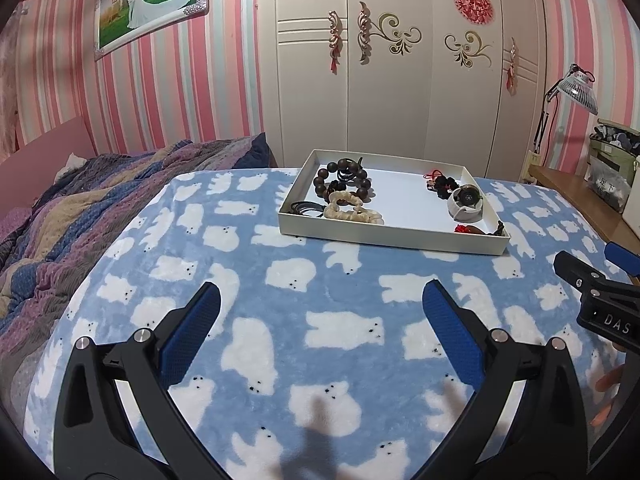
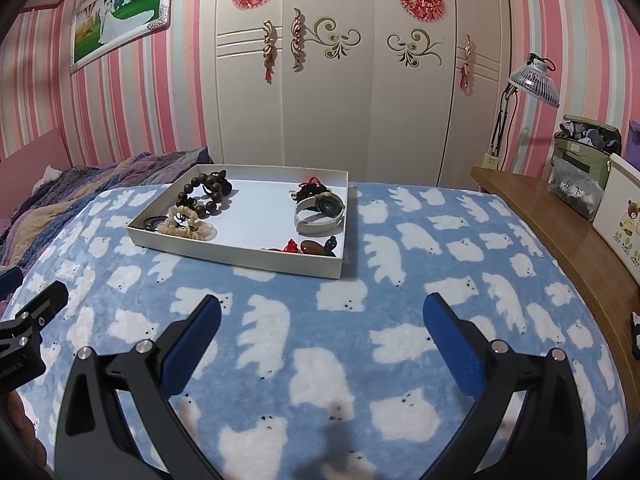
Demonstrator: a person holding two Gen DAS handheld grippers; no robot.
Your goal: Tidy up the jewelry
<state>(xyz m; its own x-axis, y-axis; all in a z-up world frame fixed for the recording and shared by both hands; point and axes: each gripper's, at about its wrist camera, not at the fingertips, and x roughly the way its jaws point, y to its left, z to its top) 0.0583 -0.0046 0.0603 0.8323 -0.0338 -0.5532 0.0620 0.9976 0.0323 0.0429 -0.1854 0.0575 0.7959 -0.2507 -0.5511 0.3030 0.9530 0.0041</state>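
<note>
A shallow white tray [image 1: 384, 236] [image 2: 236, 254] lies on the blue bear-print blanket [image 1: 320, 320] ahead of both grippers. At its left end sit a dark bead bracelet [image 1: 344, 180] [image 2: 204, 196], a cream scrunchie [image 1: 348, 206] [image 2: 186, 224] and black hair ties [image 1: 306, 209]. At its right end lie a white-strapped watch [image 1: 466, 200] [image 2: 320, 214], a dark charm with red cord [image 1: 442, 182] [image 2: 308, 190] and a red and brown pendant [image 1: 472, 230] [image 2: 308, 247]. My left gripper [image 1: 322, 300] and right gripper [image 2: 322, 312] hover open over the blanket, short of the tray, holding nothing.
A rumpled striped quilt [image 1: 80, 200] lies at the left of the bed. A wooden ledge [image 2: 560, 216] at the right carries a storage bag [image 2: 584, 160] and a white box [image 2: 620, 216]. A lamp [image 2: 534, 80] stands by the white wardrobe [image 2: 340, 80].
</note>
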